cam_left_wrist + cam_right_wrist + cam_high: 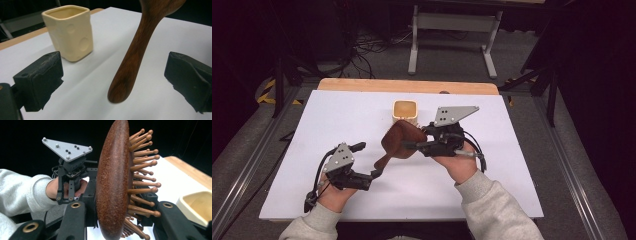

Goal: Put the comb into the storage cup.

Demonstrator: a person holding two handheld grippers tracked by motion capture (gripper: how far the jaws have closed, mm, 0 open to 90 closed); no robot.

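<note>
Now: right gripper [409, 145] clamped on wooden hairbrush [399, 140], jaws pinching brush head between pads, bristle pegs toward one jaw, rounded back toward other. Brush lifted off white board [312, 125], handle slanting down toward left gripper [373, 161]. Left jaws wide, nothing pressed; handle tip [118, 93] hangs between them, clear of both pads. Cream square cup [68, 31] stands beyond left jaws, upright, apart from handle.

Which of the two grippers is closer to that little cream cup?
The right. The right gripper grips the wooden hairbrush just in front of the cup. The left gripper sits farther back toward the person, jaws open around the brush's handle end.
</note>
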